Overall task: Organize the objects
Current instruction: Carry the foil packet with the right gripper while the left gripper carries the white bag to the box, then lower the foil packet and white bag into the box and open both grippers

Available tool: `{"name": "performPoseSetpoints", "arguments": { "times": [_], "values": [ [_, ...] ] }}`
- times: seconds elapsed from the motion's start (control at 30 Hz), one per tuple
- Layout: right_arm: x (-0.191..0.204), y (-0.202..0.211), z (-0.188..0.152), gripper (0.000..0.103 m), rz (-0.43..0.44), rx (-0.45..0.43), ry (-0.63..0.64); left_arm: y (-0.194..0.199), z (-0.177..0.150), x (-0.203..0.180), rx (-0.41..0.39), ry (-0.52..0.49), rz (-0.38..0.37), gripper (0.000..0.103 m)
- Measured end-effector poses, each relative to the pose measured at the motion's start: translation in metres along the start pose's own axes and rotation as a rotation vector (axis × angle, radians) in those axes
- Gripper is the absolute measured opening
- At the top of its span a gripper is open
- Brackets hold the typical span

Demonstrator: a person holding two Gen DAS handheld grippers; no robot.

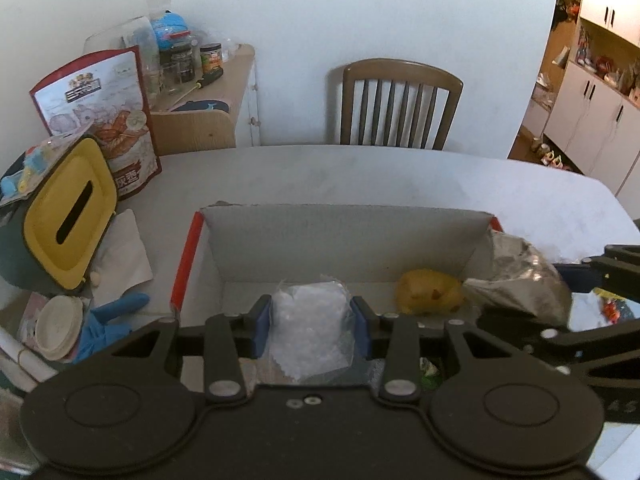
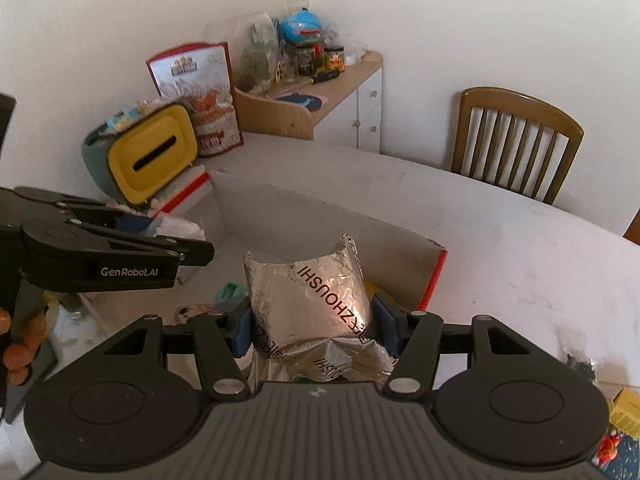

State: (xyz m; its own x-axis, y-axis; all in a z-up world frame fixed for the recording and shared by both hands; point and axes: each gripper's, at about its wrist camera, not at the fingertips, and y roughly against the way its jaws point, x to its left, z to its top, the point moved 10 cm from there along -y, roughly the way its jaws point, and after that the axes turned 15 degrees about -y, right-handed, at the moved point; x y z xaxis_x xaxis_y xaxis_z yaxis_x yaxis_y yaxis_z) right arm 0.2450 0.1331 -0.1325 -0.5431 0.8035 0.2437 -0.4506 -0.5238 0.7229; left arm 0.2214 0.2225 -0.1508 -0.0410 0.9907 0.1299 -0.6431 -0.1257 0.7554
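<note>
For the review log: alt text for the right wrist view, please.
The right gripper clamps a crinkled silver foil bag above an open cardboard box on a white table. The left gripper holds a clear plastic bag alongside.

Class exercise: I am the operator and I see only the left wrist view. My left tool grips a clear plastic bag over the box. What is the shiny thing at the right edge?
Observer: A silver foil bag, clamped by the right tool.
Operator: Any printing on it?
Observer: Yes, dark red letters on its front, including "ZHOUSHI".
Operator: Who holds my left tool?
Observer: The right view shows fingers wrapped round its handle.
Operator: Anything beside the box on the right?
Observer: A yellow item lies on the table there.
</note>
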Motion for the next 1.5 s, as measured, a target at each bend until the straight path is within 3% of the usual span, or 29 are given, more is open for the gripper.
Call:
{"name": "performPoseSetpoints", "arguments": {
  "times": [0.63, 0.83, 1.1, 1.2, 1.37, 1.5],
  "values": [
    [0.011, -0.067, -0.021, 0.059, -0.025, 0.088, 0.079, -0.073, -0.009, 0.002, 0.114, -0.067, 0.002, 0.04],
    [0.013, -0.074, -0.026, 0.057, -0.022, 0.099, 0.091, -0.081, -0.014, -0.002, 0.145, -0.075, -0.029, 0.04],
    [0.013, -0.064, -0.025, 0.058, 0.014, 0.105, 0.06, -0.093, -0.025, -0.004, 0.247, -0.075, -0.08, 0.042],
    [0.012, -0.057, -0.024, 0.06, 0.031, 0.104, 0.045, -0.094, -0.027, -0.001, 0.256, -0.052, -0.09, 0.047],
    [0.01, -0.042, -0.023, 0.06, 0.036, 0.085, 0.034, -0.09, -0.025, 0.002, 0.237, -0.034, -0.075, 0.068],
    [0.006, -0.03, -0.021, 0.06, 0.036, 0.068, 0.025, -0.084, -0.021, 0.002, 0.214, -0.039, -0.055, 0.074]
  ]
}}
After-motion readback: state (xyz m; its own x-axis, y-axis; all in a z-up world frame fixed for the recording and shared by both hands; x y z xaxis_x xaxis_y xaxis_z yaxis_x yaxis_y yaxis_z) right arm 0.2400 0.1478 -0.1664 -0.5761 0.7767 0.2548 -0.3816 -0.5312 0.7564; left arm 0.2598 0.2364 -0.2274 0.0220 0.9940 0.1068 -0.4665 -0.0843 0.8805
